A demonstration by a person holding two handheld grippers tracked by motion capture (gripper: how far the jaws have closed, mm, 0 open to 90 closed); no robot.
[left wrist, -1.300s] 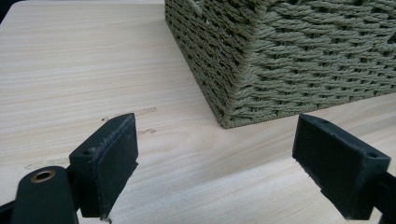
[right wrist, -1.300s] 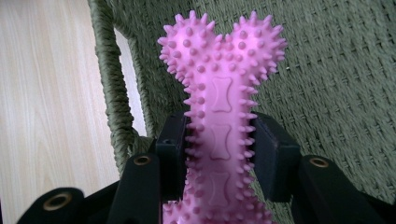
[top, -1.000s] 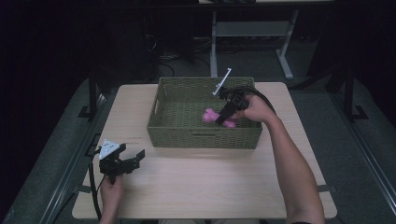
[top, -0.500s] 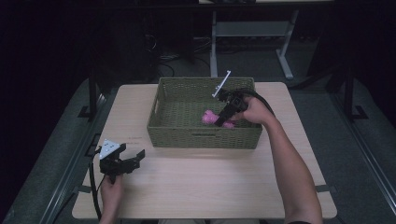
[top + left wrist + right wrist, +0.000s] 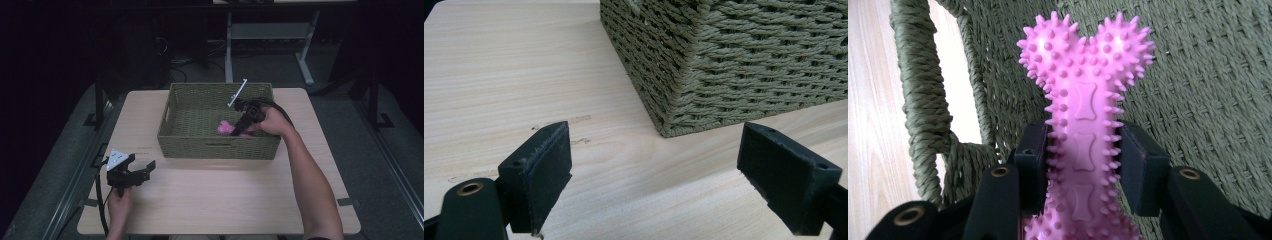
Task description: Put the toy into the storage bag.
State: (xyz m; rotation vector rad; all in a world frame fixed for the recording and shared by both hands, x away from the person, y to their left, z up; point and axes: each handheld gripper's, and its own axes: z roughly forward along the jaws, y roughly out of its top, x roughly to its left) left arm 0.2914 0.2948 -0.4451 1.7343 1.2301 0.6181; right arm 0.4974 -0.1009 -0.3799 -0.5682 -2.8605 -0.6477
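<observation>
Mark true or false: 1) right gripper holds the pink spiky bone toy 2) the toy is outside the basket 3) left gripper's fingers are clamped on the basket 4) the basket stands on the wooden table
1) The right gripper holds the pink spiky bone toy. True: its fingers press on the toy's shaft from both sides.
2) The toy is outside the basket. False: it is inside the woven basket, held within its walls.
3) The left gripper's fingers are clamped on the basket. False: the left gripper is open, with nothing between its fingers, short of the basket's corner.
4) The basket stands on the wooden table. True.
</observation>
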